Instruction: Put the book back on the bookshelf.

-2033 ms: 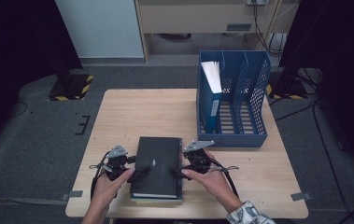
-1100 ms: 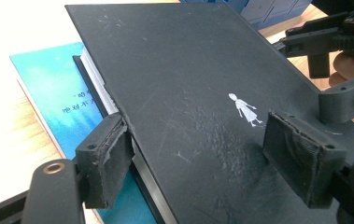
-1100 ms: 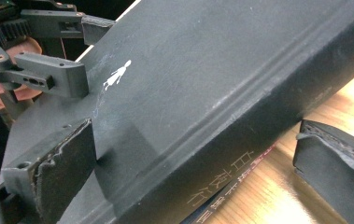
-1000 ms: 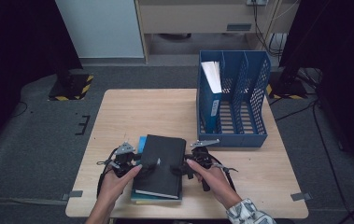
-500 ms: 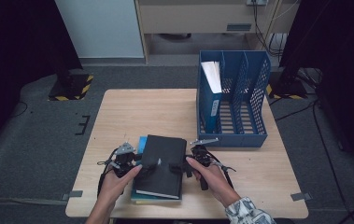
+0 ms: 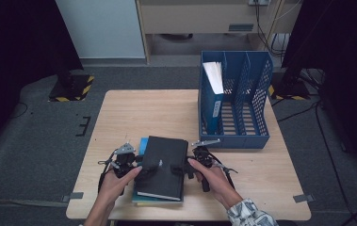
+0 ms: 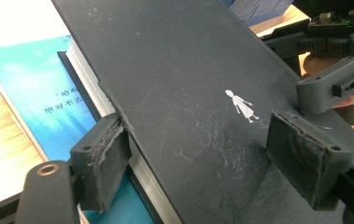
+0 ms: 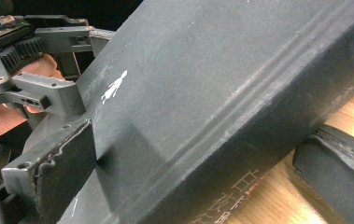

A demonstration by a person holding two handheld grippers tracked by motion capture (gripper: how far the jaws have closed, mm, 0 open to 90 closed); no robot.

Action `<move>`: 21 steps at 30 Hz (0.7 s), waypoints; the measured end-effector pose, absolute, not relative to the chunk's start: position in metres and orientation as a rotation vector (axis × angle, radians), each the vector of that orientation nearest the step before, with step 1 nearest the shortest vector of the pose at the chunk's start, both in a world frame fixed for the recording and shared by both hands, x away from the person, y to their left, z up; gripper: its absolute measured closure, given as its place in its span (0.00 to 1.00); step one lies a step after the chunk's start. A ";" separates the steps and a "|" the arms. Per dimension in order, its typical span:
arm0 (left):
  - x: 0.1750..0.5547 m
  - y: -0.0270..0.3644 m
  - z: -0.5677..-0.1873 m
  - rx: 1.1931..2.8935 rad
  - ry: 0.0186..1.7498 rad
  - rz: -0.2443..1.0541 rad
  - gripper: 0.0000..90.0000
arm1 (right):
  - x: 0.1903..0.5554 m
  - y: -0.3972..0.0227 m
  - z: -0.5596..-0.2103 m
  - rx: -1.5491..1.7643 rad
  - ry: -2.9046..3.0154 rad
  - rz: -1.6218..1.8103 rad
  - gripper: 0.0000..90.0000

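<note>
Presently the black book (image 6: pixel 162 167) lies slewed on a blue book (image 6: pixel 142 142) at the near edge of the surface (image 6: pixel 143 113), gripped from both sides. The blue file rack (image 6: pixel 235 137) stands far right.

The left gripper (image 6: pixel 141 168) has its jaws set wide and seemingly pinching the book. One pad (image 7: pixel 101 161) is butted against the cover edge and page block, the other (image 7: pixel 305 158) is laid on the cover. The right gripper (image 6: pixel 182 168) has its jaws spread about the spine side. One pad (image 8: pixel 62 168) is pressed on the cover, while the lower pad (image 8: pixel 338 163) is seen apart from the spine, with bare wood between.

To do the lift well, the right jaws should be closed fully onto the spine before any weight is taken, so that the load is shared. Both grips should be kept deep over the cover rather than at the very edge, where the torn pad may slip. The book should be raised level and then stood upright for an empty slot of the rack — if that is where it is bound. The blue book should be left undisturbed beneath.

Much is concealed. How far the left pad sits under the cover cannot be judged, nor whether the book's underside has cleared the blue book. The near end of both books is partly covered by the hands — and the lettering on the spine is cut off.
</note>
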State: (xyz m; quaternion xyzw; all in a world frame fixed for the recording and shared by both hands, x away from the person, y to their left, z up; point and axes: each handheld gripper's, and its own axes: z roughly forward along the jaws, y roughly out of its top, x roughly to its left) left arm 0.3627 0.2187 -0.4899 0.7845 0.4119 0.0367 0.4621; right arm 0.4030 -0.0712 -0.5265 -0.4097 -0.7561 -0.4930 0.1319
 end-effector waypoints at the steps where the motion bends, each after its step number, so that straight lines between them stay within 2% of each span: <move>1: 0.362 0.220 -0.489 1.924 1.015 0.095 0.27 | 0.403 -0.071 -0.525 -1.184 -2.203 -1.428 0.01; 7: 0.360 0.226 -0.481 1.916 0.996 0.110 0.37 | 0.403 -0.072 -0.512 -1.186 -2.240 -1.427 0.07; 21: 0.354 0.235 -0.460 1.903 0.960 0.198 0.51 | 0.405 -0.068 -0.480 -1.157 -2.329 -1.519 0.19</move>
